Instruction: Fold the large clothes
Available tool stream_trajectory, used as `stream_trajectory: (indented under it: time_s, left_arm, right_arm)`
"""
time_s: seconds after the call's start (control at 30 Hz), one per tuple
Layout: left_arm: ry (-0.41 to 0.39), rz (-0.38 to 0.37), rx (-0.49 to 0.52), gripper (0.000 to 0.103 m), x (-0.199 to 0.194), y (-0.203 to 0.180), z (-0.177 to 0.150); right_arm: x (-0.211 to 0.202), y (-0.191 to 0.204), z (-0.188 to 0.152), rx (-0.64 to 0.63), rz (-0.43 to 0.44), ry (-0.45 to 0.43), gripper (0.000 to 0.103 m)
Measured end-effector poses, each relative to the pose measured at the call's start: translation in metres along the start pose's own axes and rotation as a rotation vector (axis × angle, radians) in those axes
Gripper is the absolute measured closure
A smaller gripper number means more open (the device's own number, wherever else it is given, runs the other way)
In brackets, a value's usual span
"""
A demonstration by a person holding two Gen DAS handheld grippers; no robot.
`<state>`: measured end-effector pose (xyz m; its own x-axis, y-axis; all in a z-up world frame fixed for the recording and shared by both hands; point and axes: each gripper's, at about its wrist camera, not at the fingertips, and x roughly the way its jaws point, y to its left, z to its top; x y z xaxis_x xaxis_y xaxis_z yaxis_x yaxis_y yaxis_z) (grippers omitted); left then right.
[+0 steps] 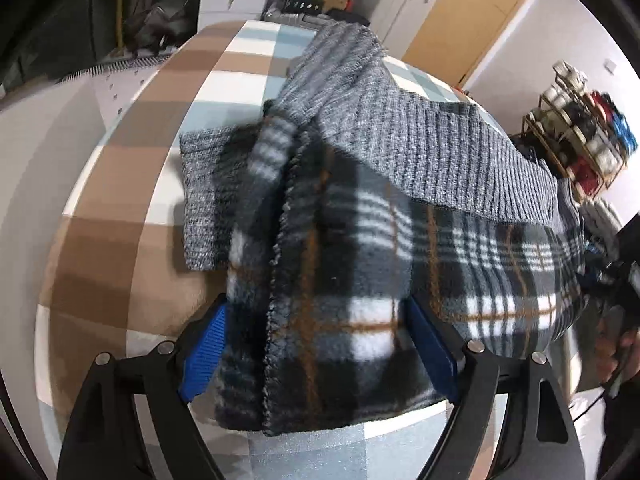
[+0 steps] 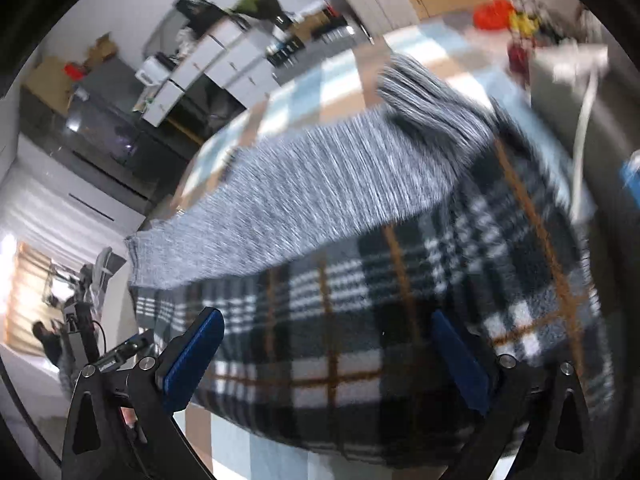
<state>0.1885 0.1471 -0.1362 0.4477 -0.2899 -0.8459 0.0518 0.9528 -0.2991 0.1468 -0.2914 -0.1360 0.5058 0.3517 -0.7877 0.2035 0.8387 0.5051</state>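
Garment: a plaid fleece garment (image 1: 360,280) with a grey knit outer layer (image 1: 420,148), lying on the checked bedcover (image 1: 132,184); I read it as one lined piece, turned partly inside out, though I can't be sure.
Where it lies: bunched toward the near edge of the bed, with the knit part (image 2: 304,200) running back toward the far edge.
Left gripper (image 1: 316,348): jaws wide apart, a thick bundle of plaid between the blue pads (image 1: 202,356); the cloth touches both, but I see no clamp on it, so I call it spread and not gripping.
Right gripper (image 2: 328,364): also spread wide, straddling the plaid (image 2: 340,320) at the near edge; pads not pressing that I can see.
Step in hand: my judgement is that I'm setting up a pinch on the near hem for the next fold.
Doing it well: I'd close each side on one hem edge only, not the whole wad, keep both hands level, and lift evenly so the fleece doesn't drag the knit askew.
Risk: thick fleece may slip from a shallow bite.
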Motion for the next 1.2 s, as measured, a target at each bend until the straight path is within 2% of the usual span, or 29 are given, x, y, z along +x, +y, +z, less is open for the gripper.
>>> stream_trajectory:
  time_s: [0.1, 0.17, 0.2, 0.27, 0.33, 0.4, 0.43, 0.47, 0.57, 0.6, 0.67, 0.7, 0.77, 0.9, 0.97, 1.0, 1.1, 1.17, 1.2]
  left_arm:
    - [-0.05, 0.054, 0.001, 0.021, -0.015, -0.005, 0.001]
    - [-0.138, 0.105, 0.006, 0.021, -0.036, -0.009, 0.001]
    - [-0.207, 0.106, 0.025, 0.021, -0.053, -0.015, 0.003]
    - [-0.304, 0.107, 0.079, 0.021, -0.075, -0.027, 0.008]
    - [-0.386, 0.075, 0.167, 0.021, -0.091, -0.046, 0.022]
    - [-0.367, -0.016, 0.21, 0.02, -0.09, -0.06, 0.038]
    - [-0.313, -0.087, 0.227, 0.02, -0.08, -0.068, 0.05]
    - [-0.271, -0.114, 0.236, 0.02, -0.069, -0.074, 0.057]
    - [-0.124, -0.088, 0.251, 0.02, -0.022, -0.088, 0.069]
    - [-0.061, -0.055, 0.245, 0.02, 0.001, -0.087, 0.074]
    - [0.004, -0.029, 0.226, 0.02, 0.018, -0.081, 0.068]
    - [-0.004, -0.045, 0.207, 0.02, 0.022, -0.074, 0.069]
    - [-0.027, -0.07, 0.206, 0.02, 0.021, -0.071, 0.066]
    - [-0.027, -0.02, 0.268, 0.021, 0.02, -0.078, 0.056]
    - [-0.031, -0.003, 0.261, 0.02, 0.01, -0.087, 0.05]
    - [-0.025, -0.013, 0.26, 0.02, 0.005, -0.089, 0.051]
    - [-0.006, -0.147, 0.259, 0.02, -0.005, -0.114, 0.049]
    - [0.003, -0.166, 0.289, 0.02, -0.002, -0.132, 0.045]
    - [0.023, -0.178, 0.311, 0.02, 0.004, -0.142, 0.041]
  right_arm:
    - [0.003, 0.009, -0.003, -0.052, -0.048, 0.011, 0.0]
    - [0.001, 0.019, 0.0, -0.095, -0.095, 0.046, 0.0]
    - [-0.002, 0.021, 0.001, -0.099, -0.098, 0.043, 0.0]
    - [-0.018, 0.031, 0.009, -0.119, -0.04, -0.015, 0.0]
    - [-0.029, 0.037, 0.021, -0.143, -0.036, -0.067, 0.0]
    - [-0.029, 0.041, 0.036, -0.147, -0.057, -0.075, 0.0]
    - [-0.025, 0.042, 0.043, -0.145, -0.068, -0.068, 0.0]
    - [-0.02, 0.042, 0.053, -0.14, -0.093, -0.057, 0.0]
    - [0.002, 0.033, 0.073, -0.117, -0.158, -0.023, 0.0]
    - [0.01, 0.028, 0.078, -0.104, -0.182, -0.004, 0.0]
    - [0.034, 0.011, 0.087, -0.047, -0.237, 0.09, 0.0]
    - [0.045, 0.0, 0.087, -0.021, -0.234, 0.138, 0.0]
    - [0.047, 0.001, 0.087, -0.064, -0.244, 0.12, 0.0]
    - [0.047, 0.005, 0.083, -0.096, -0.261, 0.124, 0.0]
    - [0.031, 0.008, 0.078, -0.079, -0.227, 0.078, 0.0]
    - [0.022, 0.013, 0.078, -0.082, -0.208, 0.056, 0.0]
    - [0.005, 0.043, 0.066, -0.157, -0.119, 0.015, 0.0]
    - [0.012, 0.063, 0.057, -0.214, -0.132, 0.067, 0.0]
    - [0.025, 0.07, 0.053, -0.225, -0.155, 0.131, 0.0]
